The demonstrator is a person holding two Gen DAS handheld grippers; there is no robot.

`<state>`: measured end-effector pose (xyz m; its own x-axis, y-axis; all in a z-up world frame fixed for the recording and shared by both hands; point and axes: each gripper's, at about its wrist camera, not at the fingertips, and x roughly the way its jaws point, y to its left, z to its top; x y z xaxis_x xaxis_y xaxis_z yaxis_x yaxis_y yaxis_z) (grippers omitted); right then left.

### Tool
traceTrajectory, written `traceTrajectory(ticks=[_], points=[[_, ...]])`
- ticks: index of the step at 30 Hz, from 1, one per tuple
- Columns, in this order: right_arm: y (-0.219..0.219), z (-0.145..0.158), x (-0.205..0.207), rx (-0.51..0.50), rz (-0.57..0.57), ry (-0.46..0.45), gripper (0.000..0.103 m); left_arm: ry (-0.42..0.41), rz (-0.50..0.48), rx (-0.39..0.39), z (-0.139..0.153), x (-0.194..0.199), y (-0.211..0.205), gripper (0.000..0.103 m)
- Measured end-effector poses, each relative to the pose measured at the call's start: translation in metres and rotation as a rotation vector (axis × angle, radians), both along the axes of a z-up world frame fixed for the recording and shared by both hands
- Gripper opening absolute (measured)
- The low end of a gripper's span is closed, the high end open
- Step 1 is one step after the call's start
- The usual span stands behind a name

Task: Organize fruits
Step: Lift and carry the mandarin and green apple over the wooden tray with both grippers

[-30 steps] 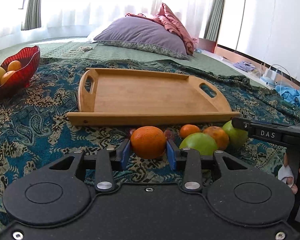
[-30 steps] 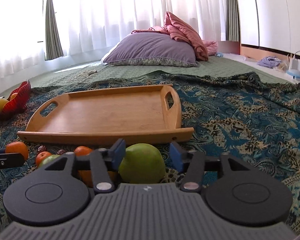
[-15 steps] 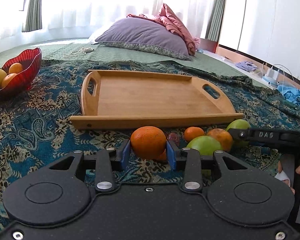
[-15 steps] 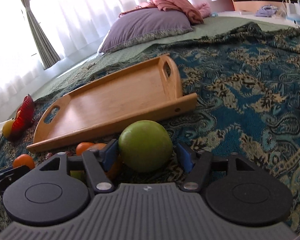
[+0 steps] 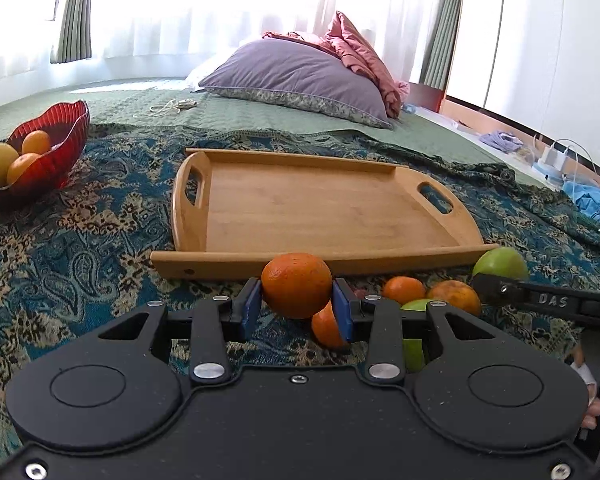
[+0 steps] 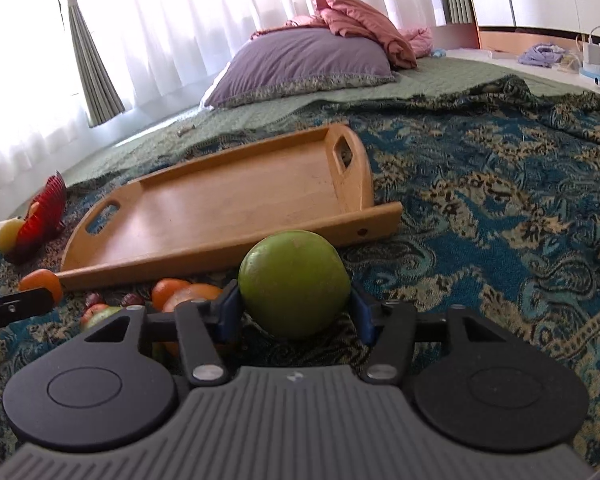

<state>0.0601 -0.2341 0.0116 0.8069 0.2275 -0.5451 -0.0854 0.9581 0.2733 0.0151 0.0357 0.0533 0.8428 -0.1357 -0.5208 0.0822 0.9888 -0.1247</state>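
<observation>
Left wrist view: left gripper (image 5: 297, 309) pinches an orange (image 5: 296, 284) just short of the tray (image 5: 324, 258) at 12 o'clock; right gripper (image 6: 296, 312) clamps a green apple (image 6: 294, 282), tray at 11 o'clock

I see a purple pillow (image 5: 300, 70) at the far end of the bed, with a pink blanket (image 5: 360, 52) bunched on top of it at its right end. Green quilt (image 5: 260, 120) under the pillow, and a blue paisley throw (image 6: 500, 220) spread over the near part. White cord (image 5: 174, 106) coiled on the quilt, left of the pillow. Sheer white curtains (image 5: 220, 0) across the window, grey-green drapes (image 5: 76, 12) at the sides. White charger (image 5: 554, 158) with cables on the floor far right, blue cloth (image 5: 596, 200) just beside it.
</observation>
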Motion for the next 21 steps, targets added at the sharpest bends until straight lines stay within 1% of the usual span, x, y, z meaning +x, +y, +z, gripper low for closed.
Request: traceTrajectory(ticks=[5,11,16,21], points=[[0.002,0.018,0.001,0.000,0.020,-0.043,0.059,-0.016,-0.010,0.006,0.009,0.011,0.000,0.036],[0.008,0.041,0.020,-0.015,0.060,-0.072,0.059,-0.017,-0.014,-0.003,0.024,0.042,0.000,0.036],[0.018,0.055,0.048,-0.055,0.101,-0.066,0.059,0.022,-0.014,-0.046,0.030,0.079,0.005,0.036],[0.030,0.056,0.083,-0.089,0.129,-0.030,0.059,0.075,-0.003,-0.076,0.028,0.119,0.009,0.036]])
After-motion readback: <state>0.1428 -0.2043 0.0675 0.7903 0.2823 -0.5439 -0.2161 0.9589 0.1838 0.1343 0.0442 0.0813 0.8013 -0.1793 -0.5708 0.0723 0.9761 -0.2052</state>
